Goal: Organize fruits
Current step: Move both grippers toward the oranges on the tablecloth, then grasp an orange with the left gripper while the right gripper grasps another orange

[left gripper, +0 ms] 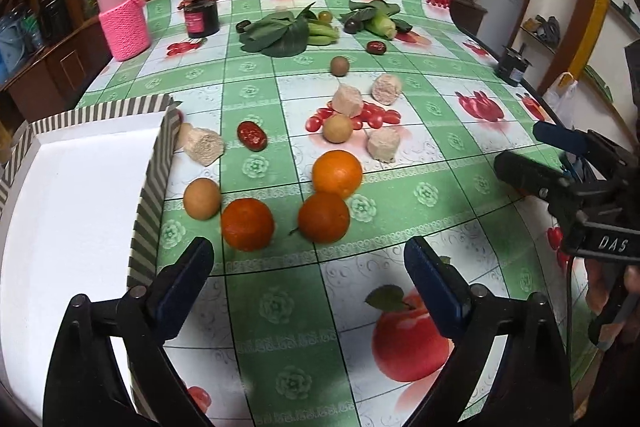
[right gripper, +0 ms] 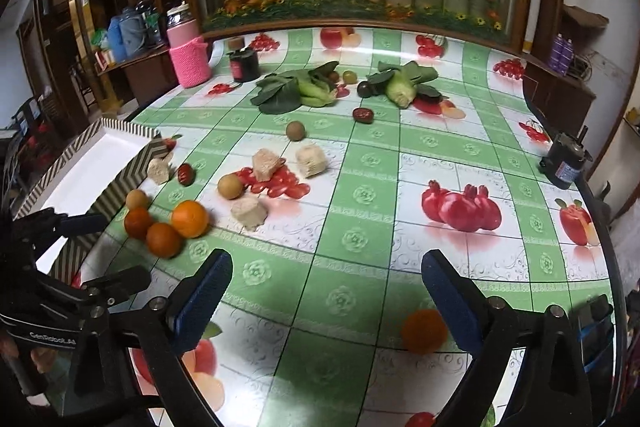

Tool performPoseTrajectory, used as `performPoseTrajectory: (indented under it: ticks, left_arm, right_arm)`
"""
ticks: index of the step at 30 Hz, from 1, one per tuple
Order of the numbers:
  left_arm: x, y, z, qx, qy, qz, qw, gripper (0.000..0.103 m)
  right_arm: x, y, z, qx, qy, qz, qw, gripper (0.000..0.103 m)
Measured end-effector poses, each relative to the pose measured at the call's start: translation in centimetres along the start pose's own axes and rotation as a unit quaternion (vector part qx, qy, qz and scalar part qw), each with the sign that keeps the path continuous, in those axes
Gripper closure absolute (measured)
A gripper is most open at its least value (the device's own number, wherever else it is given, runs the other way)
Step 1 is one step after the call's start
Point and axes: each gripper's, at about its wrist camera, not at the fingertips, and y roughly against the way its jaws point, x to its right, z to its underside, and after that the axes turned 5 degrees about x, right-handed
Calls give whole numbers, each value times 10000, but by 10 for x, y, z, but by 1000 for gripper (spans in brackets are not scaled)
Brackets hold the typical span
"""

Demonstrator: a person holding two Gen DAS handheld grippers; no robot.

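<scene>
Three oranges lie close together on the fruit-print tablecloth: one on the left, one in the middle, one behind them. A fourth orange lies near the table's front edge, just left of my right gripper's right finger. Small tan fruits and red dates are scattered about. A striped box with a white inside stands at the left. My left gripper is open and empty, just short of the oranges. My right gripper is open and empty.
Several beige spongy chunks lie among the fruits. Leafy greens, dark plums and a green fruit lie farther back. A pink knit-covered jar and a dark jar stand at back left. A small black motor sits at the right edge.
</scene>
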Motion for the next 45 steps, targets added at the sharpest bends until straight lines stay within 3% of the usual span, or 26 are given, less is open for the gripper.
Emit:
performPoseTrajectory:
  ticks: [4, 8, 13, 20, 22, 24, 36, 39, 45]
  left_arm:
    - [-5, 1, -2, 40, 85, 55, 9999, 7]
    - [-13, 2, -1, 24, 19, 44, 10000, 7]
    - [-29, -2, 1, -122, 67, 142, 9998, 24]
    - [-30, -6, 1, -222, -173, 241, 9993, 26]
    - [-28, -9, 2, -283, -273, 186, 9991, 41]
    - [-29, -15, 3, -410, -249, 196, 9987, 48]
    - [-33, -30, -7, -518, -251, 54, 9983, 48]
    - [-33, -31, -8, -522, -218, 70, 9984, 74]
    - [-39, -24, -7, -477, -21, 214, 9986, 75]
  right_arm:
    - [-6, 1, 2, -38, 205, 67, 9998, 9]
    - [-9, 1, 2, -71, 178, -124, 9997, 12]
    - [-15, -6, 4, -186, 221, -290, 9992, 22]
    - [-23, -11, 6, -269, 174, -549, 9980, 25]
    - [-25, -13, 6, -293, 203, -596, 9976, 27]
    - [-26, -14, 6, -316, 193, -651, 9972, 30]
    - [-38, -22, 5, -433, 224, -936, 9944, 34]
    - [-44, -24, 5, -465, 295, -1030, 9932, 38]
    - [-59, -35, 5, -618, 359, -1353, 9882, 48]
